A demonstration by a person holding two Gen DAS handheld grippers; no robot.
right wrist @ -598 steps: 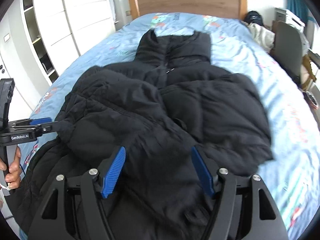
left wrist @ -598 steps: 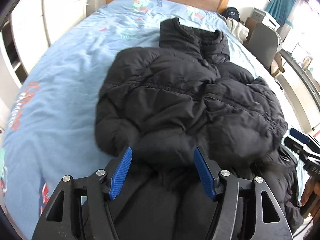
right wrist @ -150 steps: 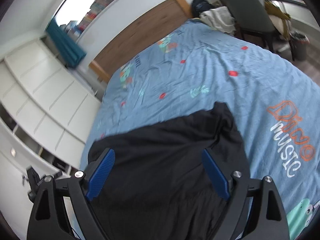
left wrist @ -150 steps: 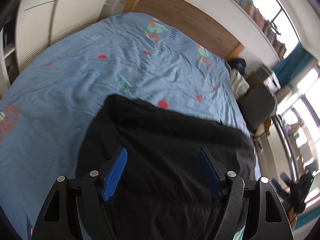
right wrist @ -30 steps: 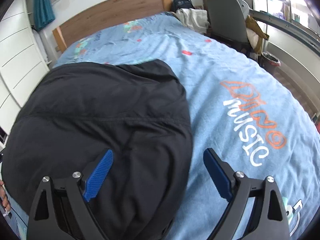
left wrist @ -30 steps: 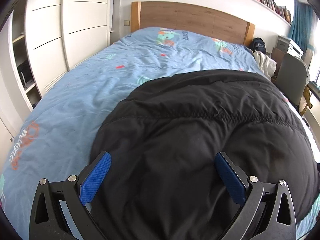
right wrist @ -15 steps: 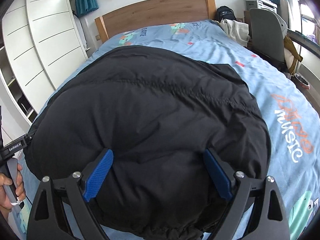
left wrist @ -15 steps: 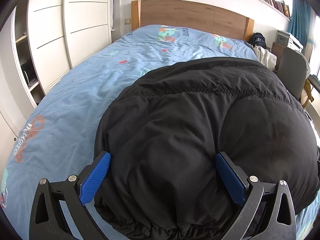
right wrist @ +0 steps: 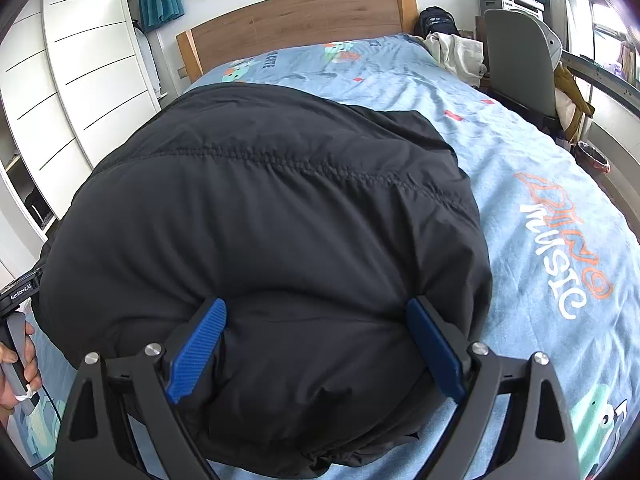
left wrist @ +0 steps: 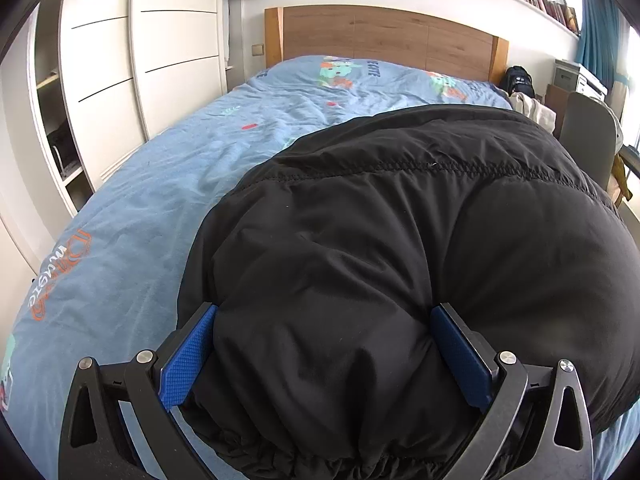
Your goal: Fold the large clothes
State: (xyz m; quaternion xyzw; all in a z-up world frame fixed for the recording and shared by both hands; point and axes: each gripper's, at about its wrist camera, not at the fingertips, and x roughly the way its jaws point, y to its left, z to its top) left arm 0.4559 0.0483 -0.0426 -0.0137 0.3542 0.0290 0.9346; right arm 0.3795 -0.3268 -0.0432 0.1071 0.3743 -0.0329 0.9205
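Observation:
A black puffer jacket (left wrist: 400, 240) lies folded into a thick bundle on the blue printed duvet (left wrist: 152, 208). It also fills the right wrist view (right wrist: 272, 216). My left gripper (left wrist: 324, 352) is wide open, with its blue pads pressed against the near left end of the bundle. My right gripper (right wrist: 316, 344) is wide open, with its pads against the near right end. The padded fabric bulges between each pair of fingers. The jacket's sleeves and hood are hidden inside the fold.
A wooden headboard (left wrist: 384, 36) stands at the far end of the bed. White wardrobes (left wrist: 120, 72) line the left side. A grey chair (right wrist: 520, 60) and a pile of clothes (right wrist: 452, 52) stand to the right of the bed. The left hand's handle (right wrist: 18, 320) shows at the right wrist view's left edge.
Both grippers have moved in low onto the near edge of the folded jacket, and the bundle now bulges between their open fingers. Earlier the jacket lay spread out, unfolded.

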